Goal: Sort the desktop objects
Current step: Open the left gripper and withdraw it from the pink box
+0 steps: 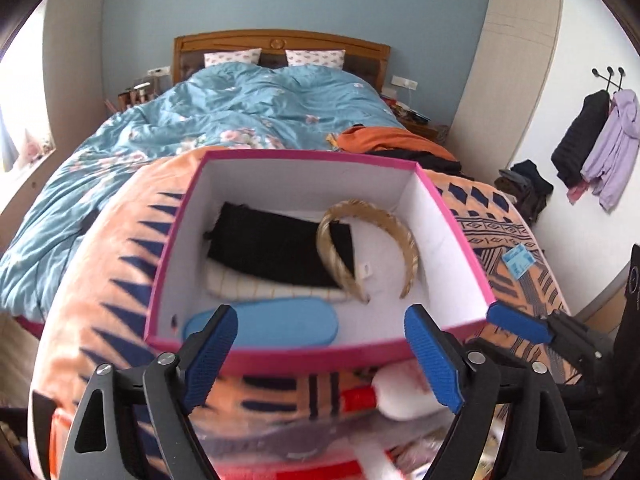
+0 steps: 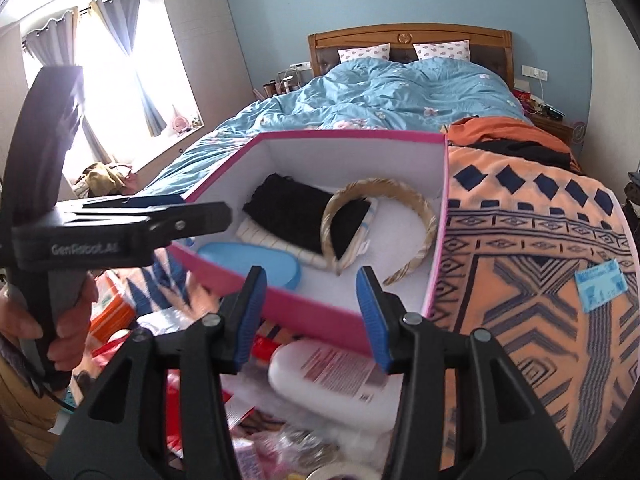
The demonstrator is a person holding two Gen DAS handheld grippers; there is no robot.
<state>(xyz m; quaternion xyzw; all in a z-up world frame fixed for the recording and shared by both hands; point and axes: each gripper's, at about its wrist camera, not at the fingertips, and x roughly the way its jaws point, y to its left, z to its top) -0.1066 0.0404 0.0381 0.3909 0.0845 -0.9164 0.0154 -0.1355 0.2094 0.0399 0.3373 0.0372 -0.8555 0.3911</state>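
I'm in a blue-walled bedroom, facing a bed [image 1: 240, 112] under a blue floral duvet. On its foot lies an orange patterned blanket [image 2: 532, 256], and on that a pink-rimmed box [image 1: 224, 156] with white walls. Inside it: a black folded cloth [image 1: 272, 248] on a striped one, a blue oval case [image 1: 276, 322], and a braided gold headband [image 1: 404, 236]. A white lotion bottle [image 2: 328, 376] lies just in front of the box. My left gripper [image 1: 320, 356] and right gripper [image 2: 316, 316] both hang spread apart, holding nothing.

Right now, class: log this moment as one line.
left gripper: open, empty | right gripper: open, empty | pink box: headband, blue case inside
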